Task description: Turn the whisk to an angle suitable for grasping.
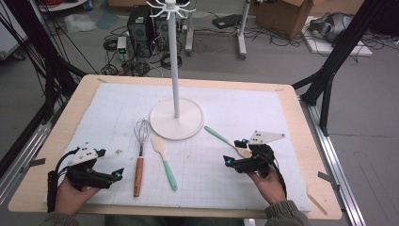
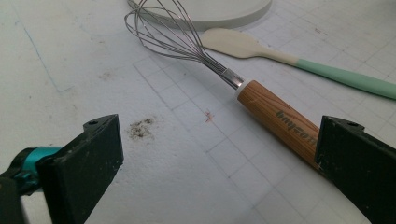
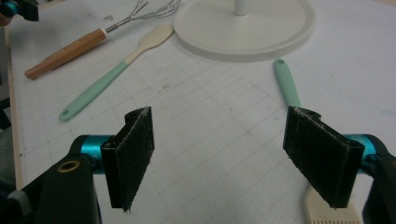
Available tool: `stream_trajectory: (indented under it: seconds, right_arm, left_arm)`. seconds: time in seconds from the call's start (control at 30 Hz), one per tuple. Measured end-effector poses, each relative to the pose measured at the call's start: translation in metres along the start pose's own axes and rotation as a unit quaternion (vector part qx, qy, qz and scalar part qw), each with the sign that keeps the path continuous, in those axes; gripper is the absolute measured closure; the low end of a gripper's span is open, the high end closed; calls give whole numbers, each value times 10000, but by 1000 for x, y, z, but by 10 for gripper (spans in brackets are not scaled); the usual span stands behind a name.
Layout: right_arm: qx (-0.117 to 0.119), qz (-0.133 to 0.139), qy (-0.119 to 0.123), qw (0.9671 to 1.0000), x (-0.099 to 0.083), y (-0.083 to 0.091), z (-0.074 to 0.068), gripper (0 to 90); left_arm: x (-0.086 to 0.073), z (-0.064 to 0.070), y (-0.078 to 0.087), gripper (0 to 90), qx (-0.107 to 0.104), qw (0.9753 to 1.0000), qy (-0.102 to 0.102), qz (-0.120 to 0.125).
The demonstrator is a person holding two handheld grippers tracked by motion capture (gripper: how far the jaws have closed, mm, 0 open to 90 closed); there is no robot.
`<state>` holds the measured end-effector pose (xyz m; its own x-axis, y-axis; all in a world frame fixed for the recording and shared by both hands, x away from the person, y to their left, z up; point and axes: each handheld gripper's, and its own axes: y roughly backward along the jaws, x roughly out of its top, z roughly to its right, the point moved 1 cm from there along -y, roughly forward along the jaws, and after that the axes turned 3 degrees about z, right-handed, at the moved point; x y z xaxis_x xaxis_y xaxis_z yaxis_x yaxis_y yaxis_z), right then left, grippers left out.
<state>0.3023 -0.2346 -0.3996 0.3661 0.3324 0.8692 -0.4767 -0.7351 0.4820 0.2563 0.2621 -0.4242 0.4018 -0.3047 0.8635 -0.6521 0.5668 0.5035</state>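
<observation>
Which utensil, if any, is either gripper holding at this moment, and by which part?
Nothing is held. The left gripper is open, near the whisk and its wooden handle. The right gripper is open above the slotted spatula.

You've got grey floor (image 1: 263,61) across the top of the frame, tangled cables (image 1: 141,52) and a black computer tower (image 1: 138,29) upper left, cardboard box (image 1: 282,16) upper right, black frame struts (image 1: 336,52) at both sides, wooden table (image 1: 63,127) below.
</observation>
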Motion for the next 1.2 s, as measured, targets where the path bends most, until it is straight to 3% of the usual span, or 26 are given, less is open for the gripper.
stream_trajectory:
  seconds: [0.57,0.87,1.2]
  right_arm:
    - [428,-58,190,9989,44,-6,-2,208]
    - [490,-44,314,9983,64,-10,-3,234]
    - [483,-62,256,9985,68,-19,5,262]
  left_arm:
    - [0,-1,1,18,33,10000,2,22]
    - [0,0,1,18,19,10000,3,30]
    - [1,0,1,18,0,10000,-13,38]
